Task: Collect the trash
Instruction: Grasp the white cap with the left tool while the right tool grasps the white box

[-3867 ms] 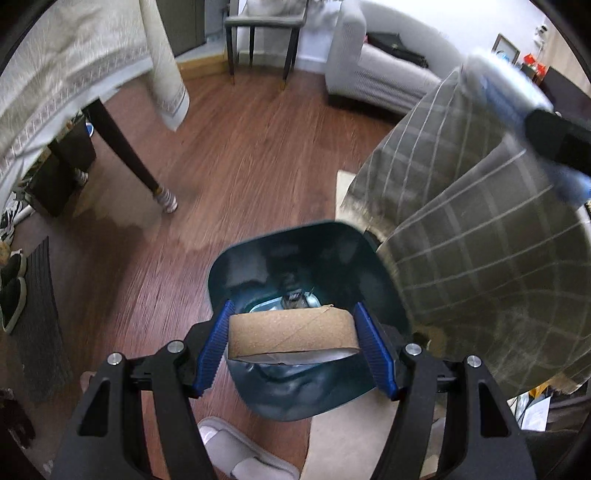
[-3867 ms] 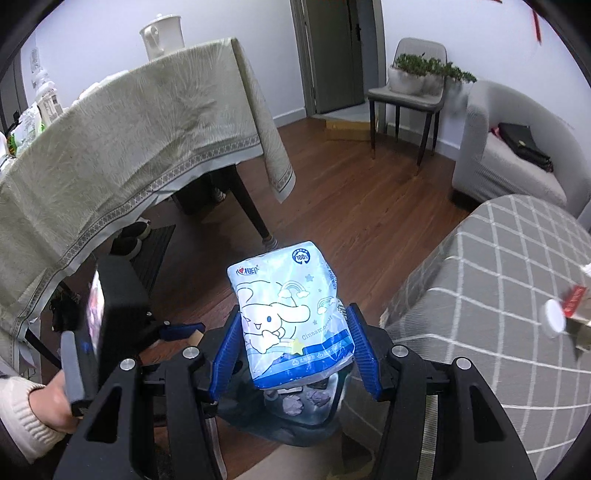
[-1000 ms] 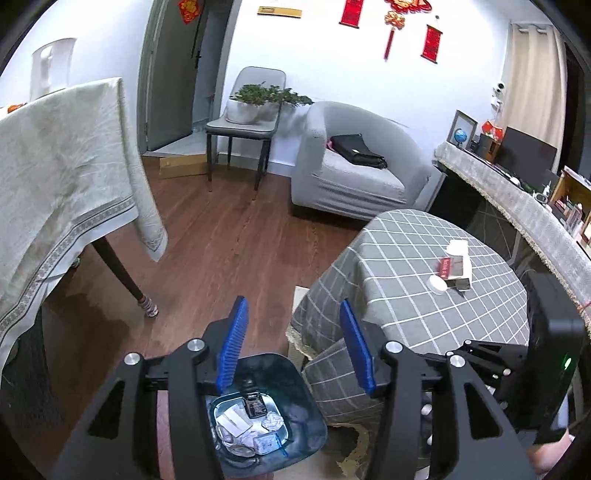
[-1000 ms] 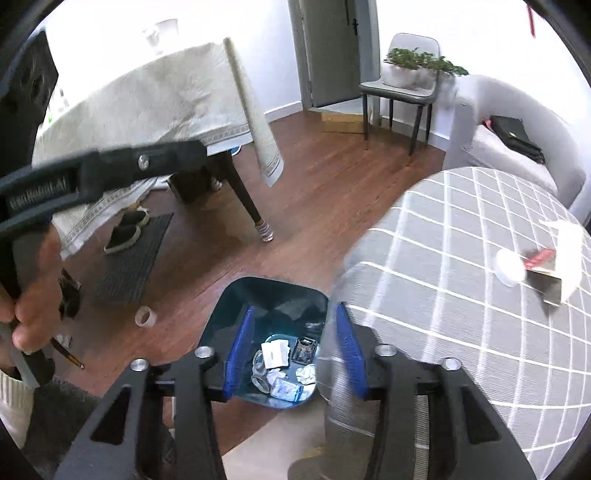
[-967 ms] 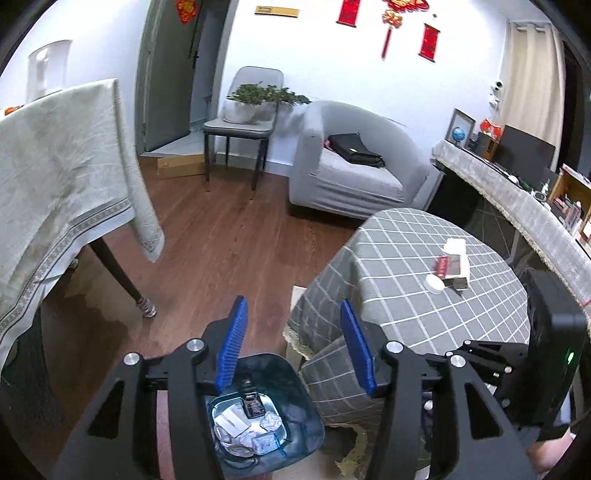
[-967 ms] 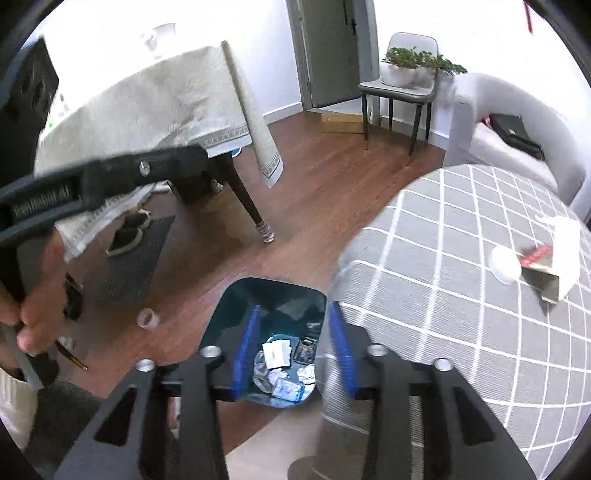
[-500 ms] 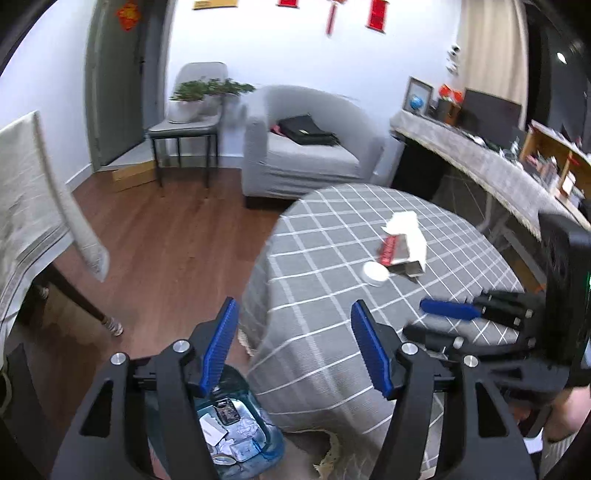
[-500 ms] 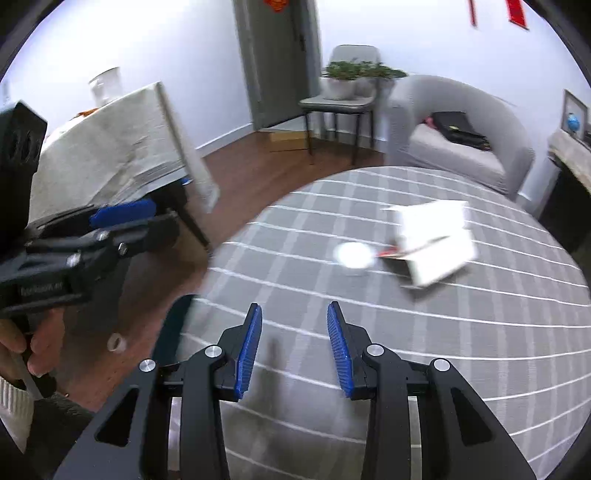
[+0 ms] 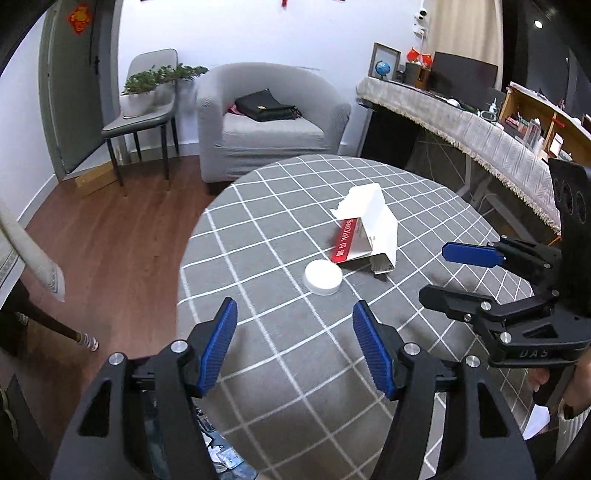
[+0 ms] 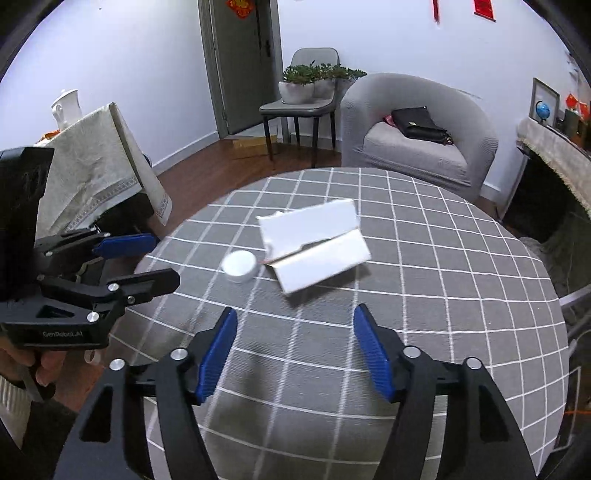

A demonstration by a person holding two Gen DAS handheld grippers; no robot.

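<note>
Both jaws have just been opening and stand spread, empty. Straight ahead of the left hand-held gripper (image 9: pixel 293 347) on the counter (image 9: pixel 258 369) lies the white cap (image 9: pixel 322 276); the torn box (image 10: pixel 314 243) beyond it, long axis crosswise, faces the right hand-held gripper (image 10: pixel 293 356).

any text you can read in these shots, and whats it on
"SanDisk" on the red strip of the opened white box on the table.
"GenRobot.AI" on the body of the left gripper, seen from the right wrist.
"DAS", partly legible, on the body of the right gripper.
The red door ornament is too small to read.
</note>
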